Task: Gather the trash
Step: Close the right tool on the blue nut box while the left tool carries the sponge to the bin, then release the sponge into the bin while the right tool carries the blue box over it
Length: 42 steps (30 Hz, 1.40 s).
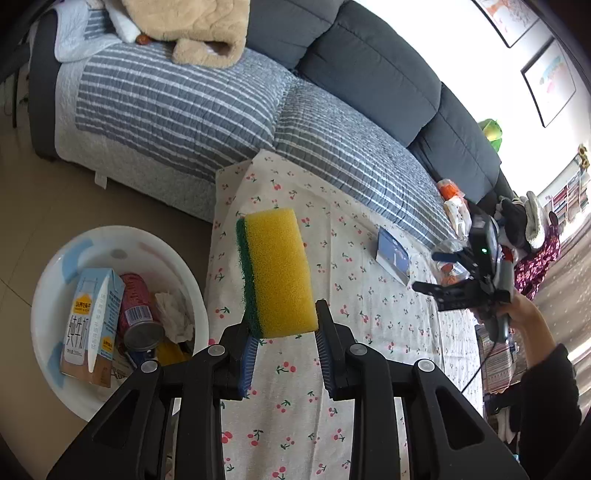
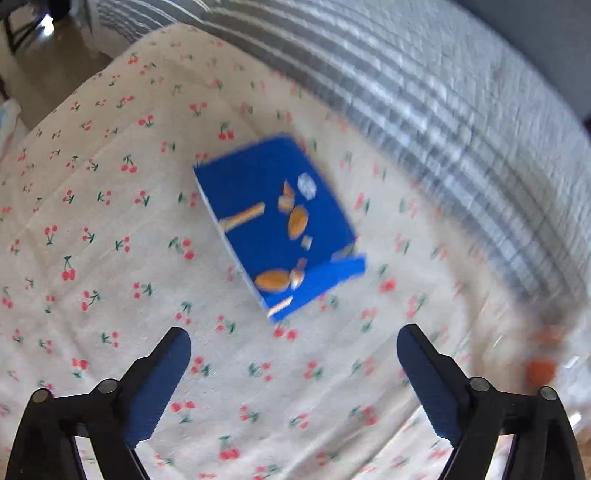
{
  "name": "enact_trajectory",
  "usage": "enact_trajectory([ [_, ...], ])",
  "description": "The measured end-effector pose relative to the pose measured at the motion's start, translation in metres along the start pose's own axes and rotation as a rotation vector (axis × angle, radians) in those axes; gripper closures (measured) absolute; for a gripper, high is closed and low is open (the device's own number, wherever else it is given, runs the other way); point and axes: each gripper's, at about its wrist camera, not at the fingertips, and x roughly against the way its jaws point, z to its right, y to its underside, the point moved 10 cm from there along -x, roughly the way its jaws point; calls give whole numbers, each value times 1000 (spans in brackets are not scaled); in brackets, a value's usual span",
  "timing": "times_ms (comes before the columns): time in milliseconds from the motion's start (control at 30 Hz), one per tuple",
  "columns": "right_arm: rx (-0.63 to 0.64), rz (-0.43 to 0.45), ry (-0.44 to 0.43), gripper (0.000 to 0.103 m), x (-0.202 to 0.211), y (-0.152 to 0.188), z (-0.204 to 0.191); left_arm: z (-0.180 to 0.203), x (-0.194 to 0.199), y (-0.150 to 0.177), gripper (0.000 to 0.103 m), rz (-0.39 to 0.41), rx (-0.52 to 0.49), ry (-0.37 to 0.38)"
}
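Note:
My left gripper (image 1: 284,325) is shut on a yellow sponge with a green scrub side (image 1: 275,273) and holds it upright above the cherry-print cloth (image 1: 369,314). A white basin (image 1: 48,332) on the floor to the left holds a milk carton (image 1: 92,325), a can (image 1: 138,314) and crumpled tissue (image 1: 173,314). My right gripper (image 2: 293,369) is open and empty above the cloth, with a blue snack box (image 2: 277,225) lying just ahead of it. The box (image 1: 393,254) and the right gripper (image 1: 428,273) also show in the left wrist view.
A grey sofa (image 1: 369,74) with a striped quilt (image 1: 177,110) runs behind the cloth. A beige blanket (image 1: 192,29) lies on it at the far left. Orange-and-white wrappers (image 1: 452,199) and clothes sit at the sofa's right end. The right wrist view is motion-blurred.

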Motion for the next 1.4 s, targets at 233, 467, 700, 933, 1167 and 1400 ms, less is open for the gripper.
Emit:
enact_trajectory([
  [233, 95, -32, 22, 8, -44, -43, 13, -6, -9, -8, 72, -5, -20, -38],
  [467, -17, 57, -173, 31, -63, -58, 14, -5, -14, -5, 72, -19, -19, -30],
  [700, -80, 72, -122, 36, -31, -22, -3, -4, 13, -7, 72, 28, -19, -4],
  [933, -208, 106, -97, 36, 28, 7, -29, -34, 55, -8, 72, 88, 8, -24],
  [1167, -219, 87, -95, 36, 57, 18, -108, -87, 62, 3, 72, 52, 16, -146],
  [1400, -243, 73, -165, 36, 67, 20, -182, -118, 31, 22, 58, -81, -10, -216],
])
